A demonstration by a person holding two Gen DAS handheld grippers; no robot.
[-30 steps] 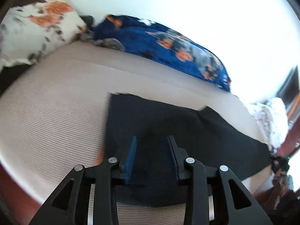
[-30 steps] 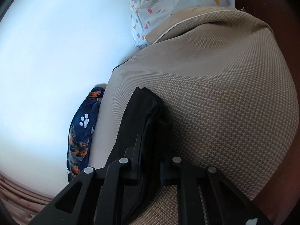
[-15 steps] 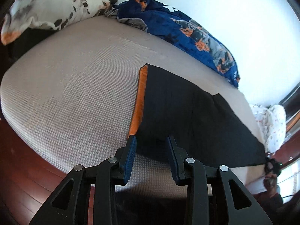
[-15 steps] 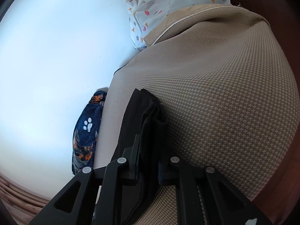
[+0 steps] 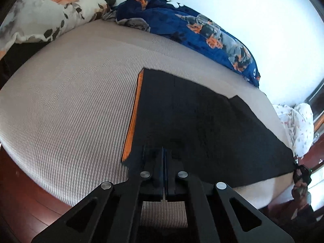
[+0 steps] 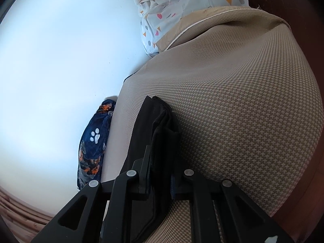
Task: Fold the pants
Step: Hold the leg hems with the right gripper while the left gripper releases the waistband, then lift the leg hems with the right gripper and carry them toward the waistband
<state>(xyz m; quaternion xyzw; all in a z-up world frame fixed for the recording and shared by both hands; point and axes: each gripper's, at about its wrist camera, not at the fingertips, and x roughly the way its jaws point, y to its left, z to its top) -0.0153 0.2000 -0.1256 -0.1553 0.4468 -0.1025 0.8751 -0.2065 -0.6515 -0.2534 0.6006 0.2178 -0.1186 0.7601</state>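
Black pants [image 5: 198, 121] with an orange strip along their left edge lie flat on the beige mattress [image 5: 66, 105], running off to the right. My left gripper [image 5: 164, 151] is shut over the pants' near left corner; whether cloth is between the jaws is hidden. In the right wrist view my right gripper [image 6: 160, 158] is shut on the thick bunched end of the pants [image 6: 160, 125], which lies on the mattress [image 6: 243, 105]. That gripper also shows far right in the left wrist view [image 5: 301, 174].
A floral pillow [image 5: 48, 14] lies at the far left and a blue patterned blanket [image 5: 198, 32] along the white wall. A white dotted cloth [image 6: 178, 6] sits at the mattress end. Red-brown floor [image 5: 24, 202] lies below the near mattress edge.
My left gripper pulled back from over the pants to their near left corner and closed its jaws there. My right gripper kept its hold and barely moved.
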